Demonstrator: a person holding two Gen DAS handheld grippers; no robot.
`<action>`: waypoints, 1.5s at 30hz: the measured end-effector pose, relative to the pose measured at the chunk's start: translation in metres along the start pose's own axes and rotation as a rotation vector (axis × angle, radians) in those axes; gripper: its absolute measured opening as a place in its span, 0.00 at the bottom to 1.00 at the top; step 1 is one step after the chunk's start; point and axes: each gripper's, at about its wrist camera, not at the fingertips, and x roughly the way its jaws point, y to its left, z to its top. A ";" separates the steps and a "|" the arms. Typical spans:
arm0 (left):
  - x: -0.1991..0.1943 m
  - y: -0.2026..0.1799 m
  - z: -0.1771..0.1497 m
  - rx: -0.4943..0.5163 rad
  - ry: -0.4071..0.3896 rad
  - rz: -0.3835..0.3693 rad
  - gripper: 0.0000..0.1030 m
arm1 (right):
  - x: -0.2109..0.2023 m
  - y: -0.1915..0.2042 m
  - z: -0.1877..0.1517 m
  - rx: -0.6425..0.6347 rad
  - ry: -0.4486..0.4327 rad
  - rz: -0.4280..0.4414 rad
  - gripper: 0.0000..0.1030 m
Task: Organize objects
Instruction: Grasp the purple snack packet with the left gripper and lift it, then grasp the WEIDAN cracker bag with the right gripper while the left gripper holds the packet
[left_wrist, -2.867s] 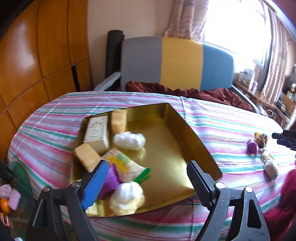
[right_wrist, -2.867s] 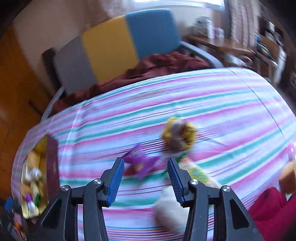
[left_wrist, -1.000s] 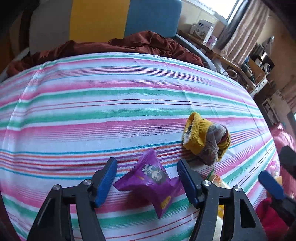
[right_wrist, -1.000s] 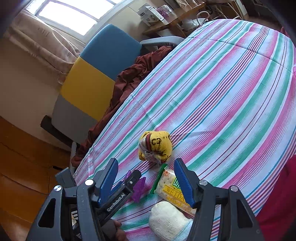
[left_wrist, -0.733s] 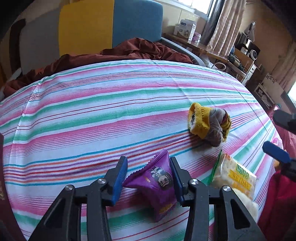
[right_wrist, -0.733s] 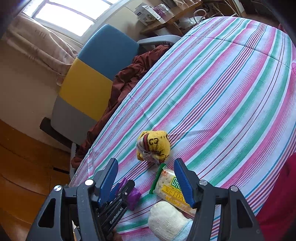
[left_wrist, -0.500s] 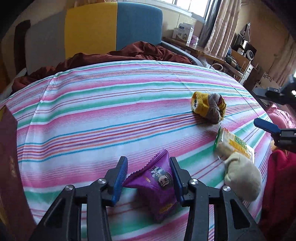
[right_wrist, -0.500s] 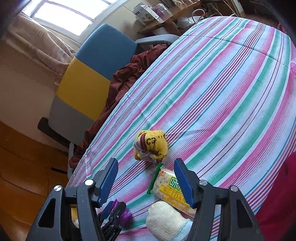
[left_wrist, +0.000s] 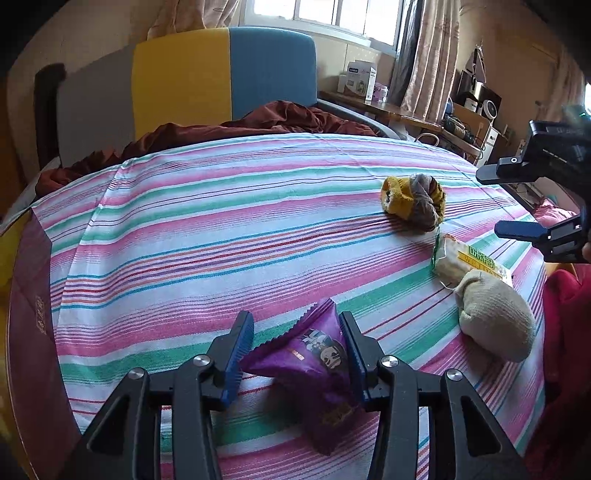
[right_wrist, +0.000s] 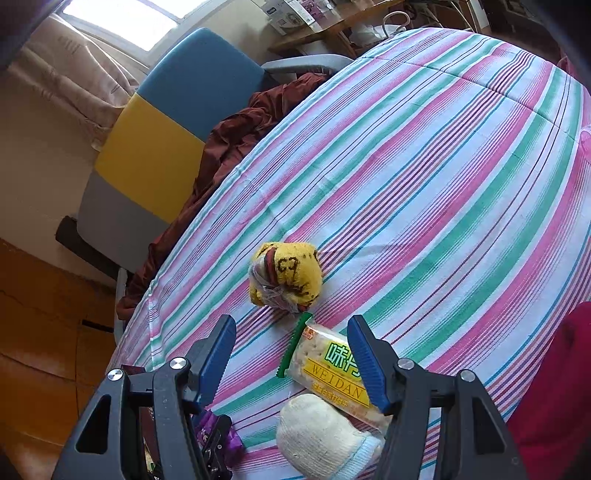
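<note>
The left hand-held gripper pinches a purple snack packet above the striped worktop, mid-carry. The right hand-held gripper hangs spread over a cracker packet. Next, likely, the purple packet goes toward the box at the left edge.

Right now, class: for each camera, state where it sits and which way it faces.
Left wrist: behind the left tool, facing across the striped tablecloth; tool shut on the purple snack packet.
Right wrist: behind the right tool, tilted down; tool open over the cracker packet.
Shared: cracker packet, yellow sock ball, cream sock.
</note>
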 end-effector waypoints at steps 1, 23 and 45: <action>0.001 -0.001 0.000 0.003 -0.002 0.003 0.46 | 0.001 0.000 -0.002 0.007 0.014 -0.010 0.62; -0.001 0.011 -0.003 -0.049 -0.014 -0.072 0.47 | 0.027 0.042 -0.066 0.007 0.244 0.039 0.64; 0.001 0.011 -0.003 -0.051 -0.015 -0.078 0.48 | 0.078 0.040 -0.031 -0.566 0.433 -0.562 0.73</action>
